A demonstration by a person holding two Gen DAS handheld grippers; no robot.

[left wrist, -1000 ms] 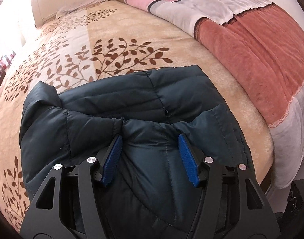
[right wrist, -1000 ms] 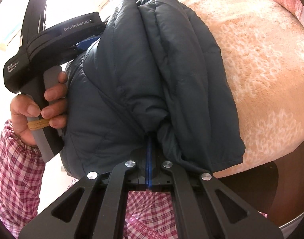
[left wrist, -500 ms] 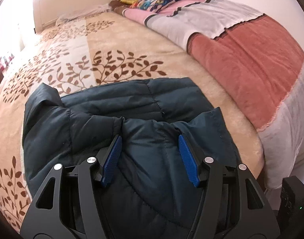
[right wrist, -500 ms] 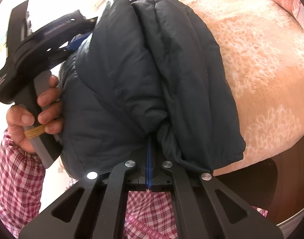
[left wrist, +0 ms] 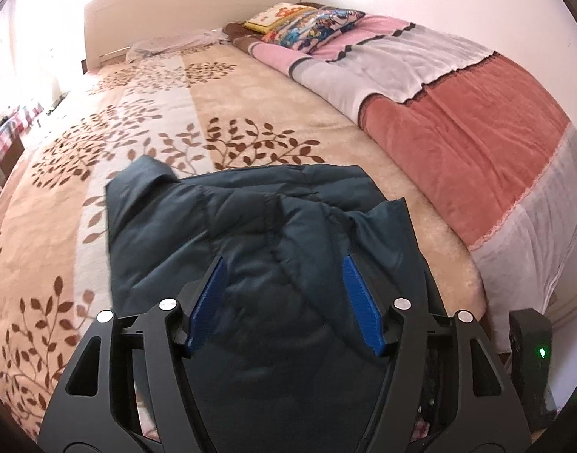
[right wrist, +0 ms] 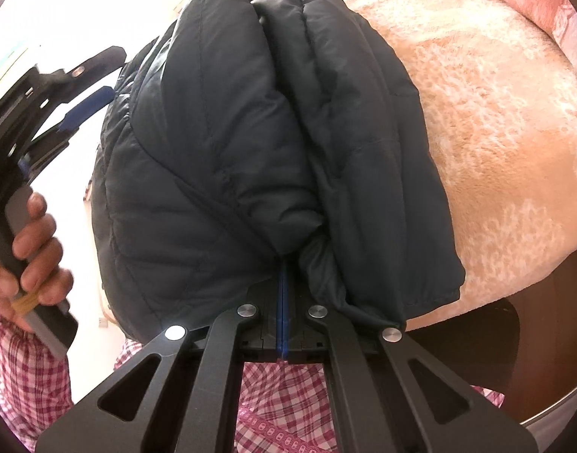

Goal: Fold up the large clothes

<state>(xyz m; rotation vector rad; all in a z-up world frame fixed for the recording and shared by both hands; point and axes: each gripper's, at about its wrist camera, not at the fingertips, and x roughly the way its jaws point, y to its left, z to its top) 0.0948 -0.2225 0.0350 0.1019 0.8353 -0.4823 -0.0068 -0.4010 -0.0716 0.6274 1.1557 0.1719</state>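
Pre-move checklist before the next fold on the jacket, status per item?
1. Right gripper clamped on the jacket: ok, jaws shut with a bunch of fabric pinched at the tips.
2. Left gripper free of the jacket: ok, jaws opening, pads not pressing fabric, though the jacket lies under them.
3. Jacket supported by the bed: ok, most of it rests near the edge.
4. Fold tidy: not ok, one corner sticks up and the layers are bunched.
5. Room ahead for the fold: ok, bare bedspread beyond the jacket.
6. Blanket clear of the jacket: ok, apart, off to one side.
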